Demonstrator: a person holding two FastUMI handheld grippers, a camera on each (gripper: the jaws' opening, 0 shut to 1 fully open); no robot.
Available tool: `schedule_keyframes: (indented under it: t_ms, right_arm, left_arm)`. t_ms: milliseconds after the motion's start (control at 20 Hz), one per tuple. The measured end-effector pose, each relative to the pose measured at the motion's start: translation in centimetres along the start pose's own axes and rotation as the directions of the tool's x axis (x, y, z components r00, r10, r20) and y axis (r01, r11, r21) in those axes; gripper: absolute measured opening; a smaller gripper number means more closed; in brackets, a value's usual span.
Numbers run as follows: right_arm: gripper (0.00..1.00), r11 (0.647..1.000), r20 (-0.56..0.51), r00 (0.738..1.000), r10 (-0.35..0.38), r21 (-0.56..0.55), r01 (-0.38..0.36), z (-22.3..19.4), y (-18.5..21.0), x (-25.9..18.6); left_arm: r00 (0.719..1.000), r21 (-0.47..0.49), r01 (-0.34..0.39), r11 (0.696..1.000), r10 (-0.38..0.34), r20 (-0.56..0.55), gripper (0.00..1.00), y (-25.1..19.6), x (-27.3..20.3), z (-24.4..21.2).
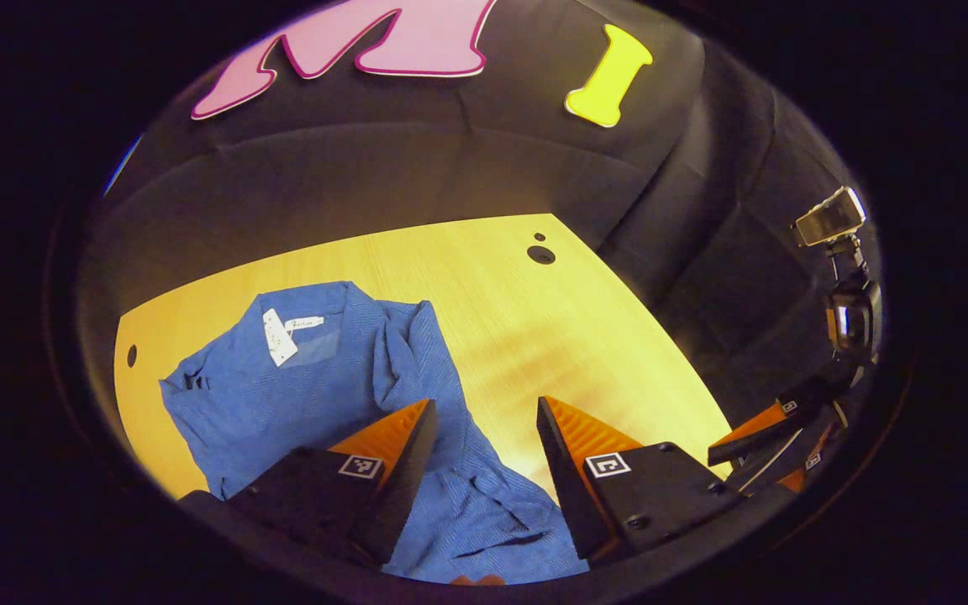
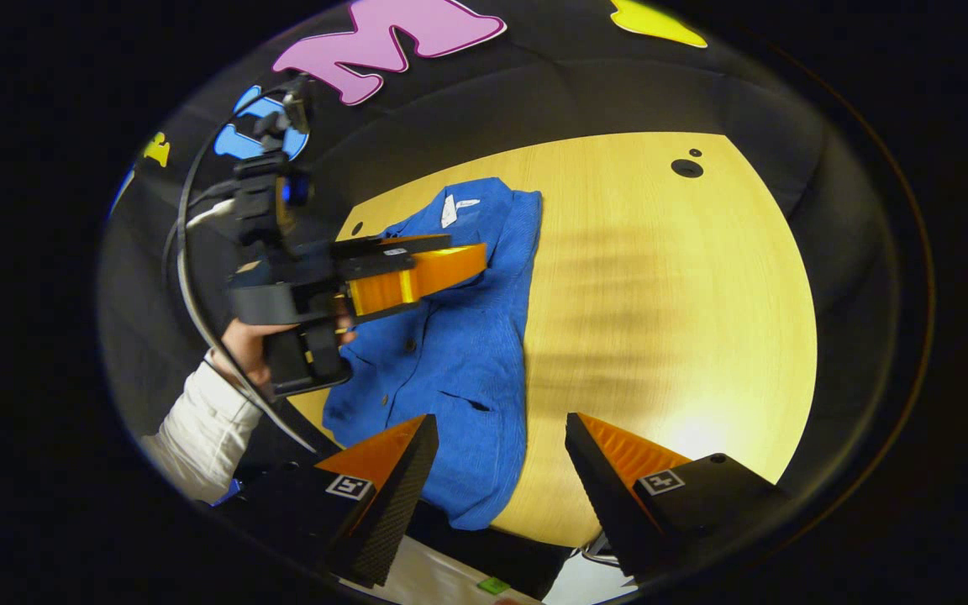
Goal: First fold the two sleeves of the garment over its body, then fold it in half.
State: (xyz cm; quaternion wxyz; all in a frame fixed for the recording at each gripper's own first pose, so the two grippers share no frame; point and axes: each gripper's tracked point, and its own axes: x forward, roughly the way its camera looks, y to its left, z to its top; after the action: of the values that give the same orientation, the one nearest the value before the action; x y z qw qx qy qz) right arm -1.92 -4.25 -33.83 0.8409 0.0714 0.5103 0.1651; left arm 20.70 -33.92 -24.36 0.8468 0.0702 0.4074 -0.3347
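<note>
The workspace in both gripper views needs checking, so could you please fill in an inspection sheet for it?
Surface: yellow wooden table, two round holes near the far edge.
Job's things: blue shirt lies rumpled on the table, white tag at its collar; sleeves look folded in.
Clutter: nothing seen.
Grippers: left gripper open above the shirt; right gripper open over the shirt's near edge.
Cables: a cable loops from the left gripper's handle.
Surroundings: black cloth wall; a white sleeve behind the hand holding the left gripper.
</note>
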Motion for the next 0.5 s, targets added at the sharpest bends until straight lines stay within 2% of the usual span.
schedule_keyframes:
  t_ms: [50,100,350,500]
  right_arm:
    - [0.98,1.000,-0.001,1.000,-0.007,-0.002,0.007,-0.2,0.2,0.4]
    - [0.98,1.000,-0.007,1.000,-0.011,-0.004,0.011,-0.6,0.6,0.8]
    - [0.98,1.000,-0.045,0.999,-0.020,-0.011,0.019,-4.2,3.5,2.8]
    - [0.99,0.999,-0.068,0.997,-0.033,0.006,0.034,-7.1,5.6,3.6]
  left_arm:
    - [1.000,-0.033,-0.012,0.999,0.011,-0.016,0.72,0.4,-1.3,-1.3]
    - [0.999,-0.065,-0.024,0.998,0.022,-0.030,0.80,0.8,-2.6,-2.8]
    - [0.992,-0.267,-0.082,0.960,0.054,-0.111,0.83,4.3,-8.8,-12.9]
    - [0.980,-0.303,-0.124,0.945,0.068,-0.190,0.83,8.1,-12.2,-20.8]
